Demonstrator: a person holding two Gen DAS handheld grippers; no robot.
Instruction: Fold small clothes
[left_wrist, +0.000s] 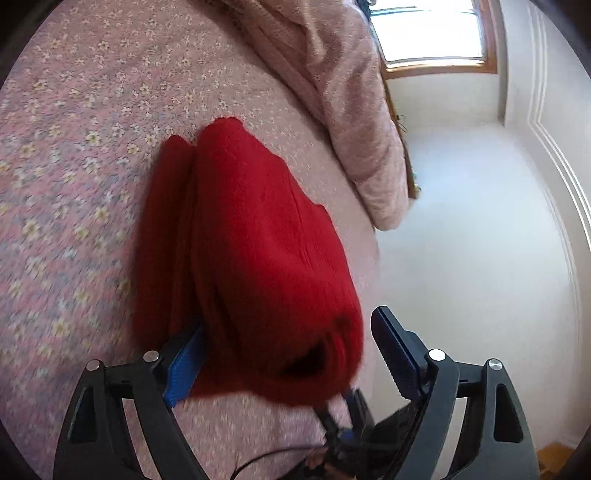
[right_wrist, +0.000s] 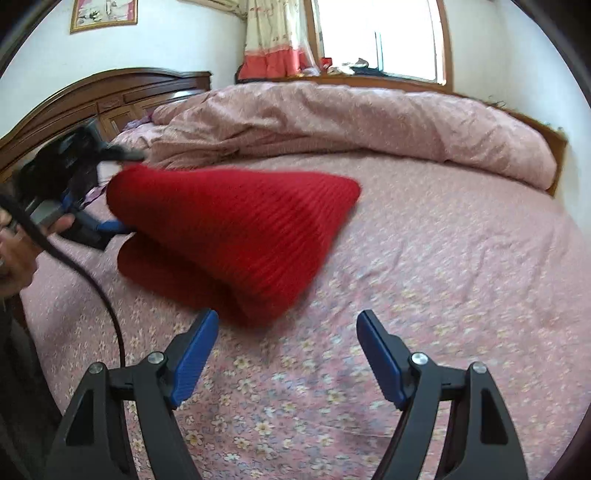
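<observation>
Only the right view shows the headboard (right_wrist: 110, 92); both hand-held grippers gape unclenched beside the red knit (left_wrist: 258, 258).

Bed (right_wrist: 424, 258): folded knit garment (right_wrist: 229, 236) lies on the sheet, left of middle in the right wrist view. Quilt (right_wrist: 351, 118): bunched along the far side of the bed, behind the garment. Headboard (right_wrist: 110, 92): far left. Window (right_wrist: 380, 37): behind the quilt. Left tool (left_wrist: 286, 354): at the garment's left end, straddling it. Right tool (right_wrist: 286, 350): near the garment's near edge, apart from it.
</observation>
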